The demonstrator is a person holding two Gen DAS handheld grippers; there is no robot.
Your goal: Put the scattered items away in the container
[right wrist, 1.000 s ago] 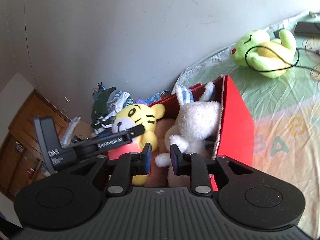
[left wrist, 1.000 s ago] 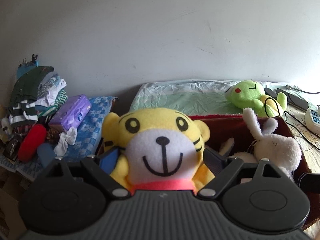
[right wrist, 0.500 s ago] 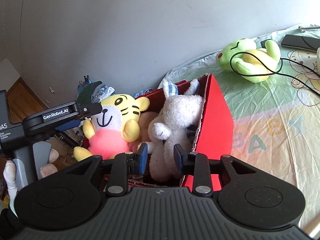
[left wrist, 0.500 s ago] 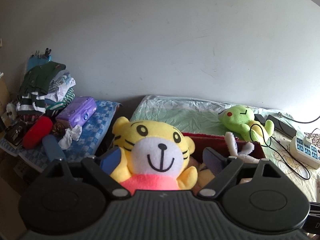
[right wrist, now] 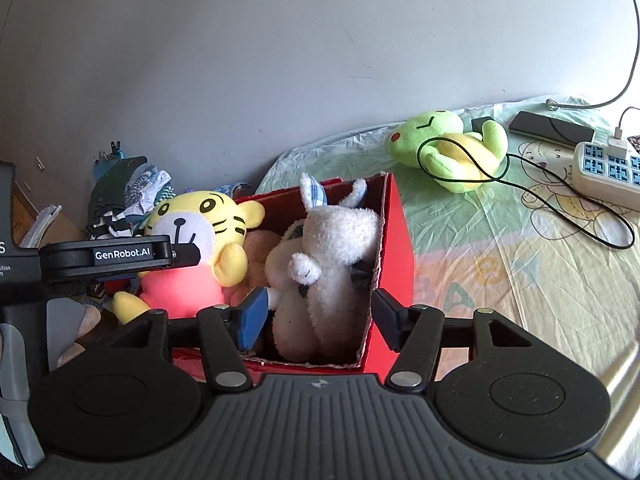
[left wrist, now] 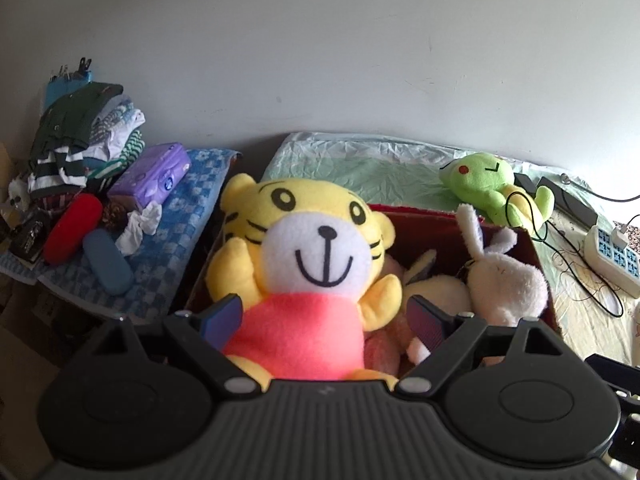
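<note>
The left gripper (left wrist: 322, 316) has its fingers spread wide on either side of the yellow tiger plush (left wrist: 308, 264), the blue pads level with its pink belly. From the left wrist view I cannot tell whether the pads touch the fabric, but the gap looks too wide for a firm pinch, so my reading is that the toy is let go or nearly so. The tiger sits upright at the left end of the red cardboard box (right wrist: 394, 240), head and arms well above the rim — probably because the box is already full and there is little room to sink lower.

The right gripper (right wrist: 316, 316) is also spread, holding nothing. Its fingers frame the white rabbit plush (right wrist: 332, 256), which is wedged against the box's right wall, ears poking above the edge. Brownish and pale plush lies packed between the two toys.

One item remains outside: the green frog plush (right wrist: 448, 148) lies on the bed sheet (right wrist: 520, 248) beyond the box, well apart from it, with a black cable (right wrist: 560, 200) looped over its body. That cable runs toward the white power strip (right wrist: 604, 172), so lifting the frog would likely need the loop slipped off first, or the strip could be dragged along.
</note>
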